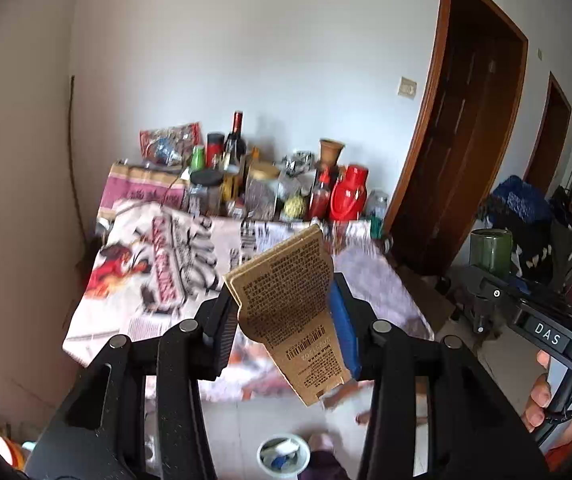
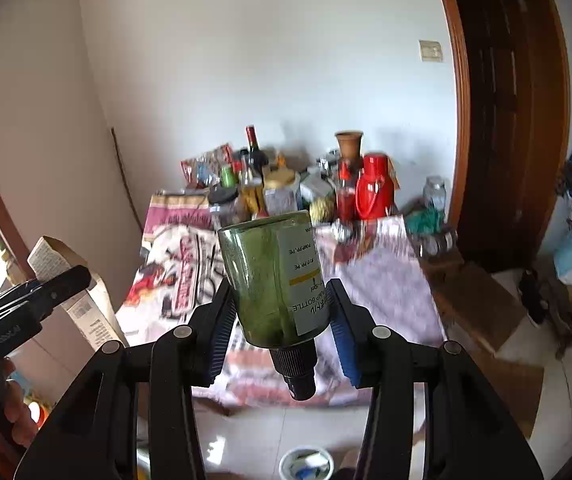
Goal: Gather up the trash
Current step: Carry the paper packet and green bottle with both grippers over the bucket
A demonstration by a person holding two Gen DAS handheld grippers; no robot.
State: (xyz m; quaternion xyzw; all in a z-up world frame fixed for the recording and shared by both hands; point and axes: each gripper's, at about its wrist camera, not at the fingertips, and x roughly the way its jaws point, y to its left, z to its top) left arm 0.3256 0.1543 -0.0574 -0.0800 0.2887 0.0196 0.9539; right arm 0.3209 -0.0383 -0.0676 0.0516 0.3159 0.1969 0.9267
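Left gripper [image 1: 284, 312] closed on a flattened brown cardboard carton [image 1: 286, 300], printed text and barcode facing the camera, tilted, raised above the floor in front of the worktop [image 1: 373, 280]. Right gripper [image 2: 280, 312] clamped on a green pump bottle [image 2: 270, 280], held upside down with its black threaded neck pointing toward the camera and its white label on the right side. Both items lifted clear of the worktop, pinched between the fingers [image 2: 341, 328]. Lower down on the tiled floor, a small white bin [image 1: 284, 456] holding scraps, seen between the arms of each gripper. Worktop draped in printed newspaper [image 1: 158, 264] and cloth, crowded at the far end with jars, a wine bottle [image 1: 236, 144], a red thermos [image 1: 347, 194] and a clay vase [image 1: 330, 152]. At the right, a brown door frame [image 1: 429, 120].
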